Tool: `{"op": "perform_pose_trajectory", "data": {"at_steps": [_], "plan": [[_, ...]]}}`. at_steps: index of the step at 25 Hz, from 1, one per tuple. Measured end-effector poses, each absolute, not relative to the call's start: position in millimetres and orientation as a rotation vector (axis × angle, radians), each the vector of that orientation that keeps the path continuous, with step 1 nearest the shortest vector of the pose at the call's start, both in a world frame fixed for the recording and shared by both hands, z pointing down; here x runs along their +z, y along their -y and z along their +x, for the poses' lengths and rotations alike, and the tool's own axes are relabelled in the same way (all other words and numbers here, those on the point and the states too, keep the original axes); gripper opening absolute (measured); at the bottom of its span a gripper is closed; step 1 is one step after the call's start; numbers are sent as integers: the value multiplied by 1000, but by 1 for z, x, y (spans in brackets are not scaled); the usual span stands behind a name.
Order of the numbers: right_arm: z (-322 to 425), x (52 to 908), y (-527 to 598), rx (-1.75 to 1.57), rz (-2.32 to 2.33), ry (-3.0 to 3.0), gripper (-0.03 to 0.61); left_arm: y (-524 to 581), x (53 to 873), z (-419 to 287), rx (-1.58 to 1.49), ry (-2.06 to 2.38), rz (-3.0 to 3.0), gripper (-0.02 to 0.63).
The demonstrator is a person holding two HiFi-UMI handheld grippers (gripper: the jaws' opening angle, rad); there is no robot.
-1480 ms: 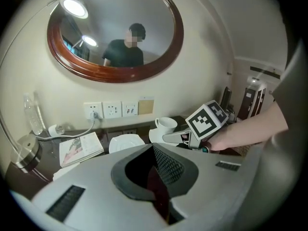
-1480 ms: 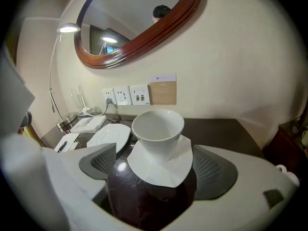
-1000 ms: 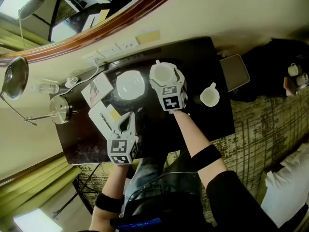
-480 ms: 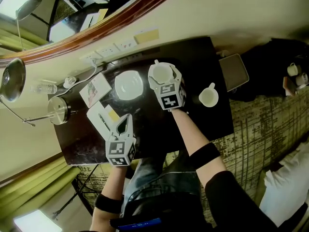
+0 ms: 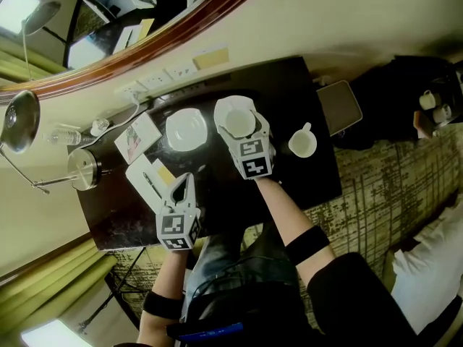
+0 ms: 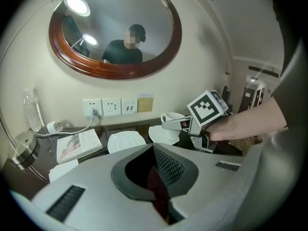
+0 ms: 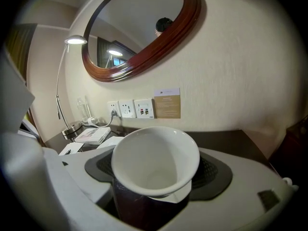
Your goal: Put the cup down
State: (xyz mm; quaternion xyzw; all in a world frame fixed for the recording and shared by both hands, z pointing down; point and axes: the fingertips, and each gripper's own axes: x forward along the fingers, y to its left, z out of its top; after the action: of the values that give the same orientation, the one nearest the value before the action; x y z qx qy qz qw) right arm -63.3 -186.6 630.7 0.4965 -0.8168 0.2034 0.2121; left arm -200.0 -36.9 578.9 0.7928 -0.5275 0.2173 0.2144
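Running along a cream wall (image 5: 325, 20), the dark bench (image 5: 304, 85) carries an empty saucer (image 5: 186, 129) near its middle. Just right of the empty saucer in the head view, the right gripper (image 5: 237, 116) pinches the white cup (image 7: 155, 162). Its jaws have just been closing with the cup between them. The cup hangs tilted over a second saucer (image 5: 219, 114). Farther right of the empty saucer stands another cup (image 5: 302, 143). Left of the empty saucer lie a booklet (image 5: 137, 136) and a notepad (image 5: 148, 179), then a lamp (image 5: 81, 168) and a clear bottle (image 5: 64, 134). Nearer the person than the empty saucer, the left gripper (image 5: 189, 181) hovers with jaws pressed together, holding nothing. Behind the empty saucer, wall sockets (image 7: 127, 109) and a small plaque (image 7: 167, 103) sit under an oval wood-framed mirror (image 7: 139, 28). Patterned carpet (image 5: 383, 186) lies well right of the empty saucer, past the bench's end.
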Motion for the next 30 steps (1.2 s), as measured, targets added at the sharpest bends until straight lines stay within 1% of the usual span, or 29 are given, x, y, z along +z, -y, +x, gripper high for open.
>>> {"op": "perform_pose_trajectory", "data": {"at_steps": [5, 14, 30], "plan": [[-57, 627, 145, 580, 1367, 2257, 431, 29, 574, -197, 595, 1451, 2215, 4], [-42, 647, 85, 653, 1385, 2204, 431, 14, 573, -193, 592, 1441, 2216, 5], [-39, 673, 50, 600, 1342, 2163, 439, -6, 571, -192, 576, 1466, 2191, 5]]}}
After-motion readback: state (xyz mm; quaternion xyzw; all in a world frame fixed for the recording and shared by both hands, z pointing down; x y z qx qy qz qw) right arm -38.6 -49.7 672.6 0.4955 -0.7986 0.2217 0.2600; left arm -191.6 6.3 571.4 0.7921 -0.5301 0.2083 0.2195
